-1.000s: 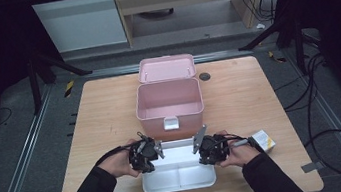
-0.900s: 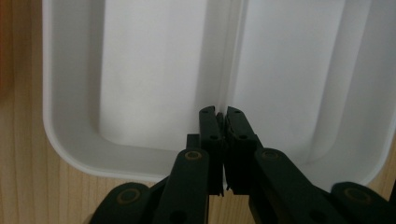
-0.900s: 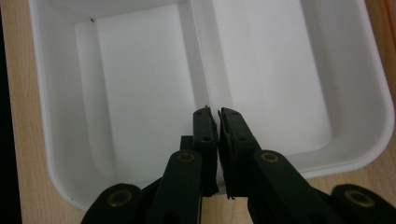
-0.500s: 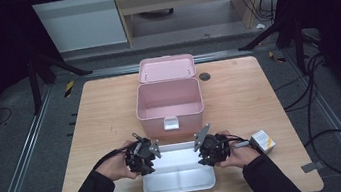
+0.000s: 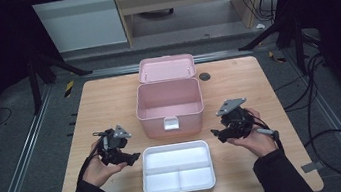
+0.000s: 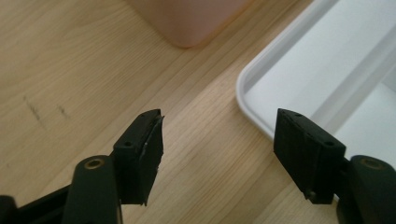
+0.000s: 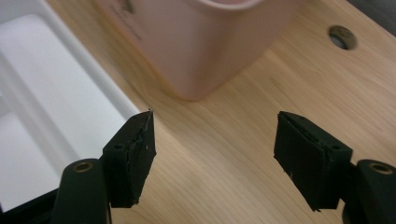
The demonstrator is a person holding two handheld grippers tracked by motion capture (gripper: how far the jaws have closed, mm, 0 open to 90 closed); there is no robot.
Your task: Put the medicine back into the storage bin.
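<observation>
The white, shallow plastic tray with three compartments (image 5: 178, 173) lies flat on the worktop (image 5: 104, 105) between the two hands, and both tools have just let it go: the left tool (image 5: 129, 158) sits just off the tray's left edge and the right tool (image 5: 216, 134) off its upper right corner, each with its jaws having just spread wide and nothing between them. In the left gripper view the tray's rounded corner (image 6: 299, 79) lies ahead and to the right of the spread jaws; in the right gripper view it (image 7: 51, 84) lies ahead and to the left, so each tool stands clear of the rim. The step in hand looks like the release after setting the tray down in front of the open pink plastic box with a hinged lid (image 5: 169, 103), which stands just beyond both tools. Any next move would call for lifting the tools clear without catching the tray's thin rim, which would slide easily on smooth wood. The worktop is pale wood with a round cable hole (image 5: 204, 76) beyond the right tool; around it lie a dark floor, metal rails, black stand legs and loose cables (image 5: 328, 119).
</observation>
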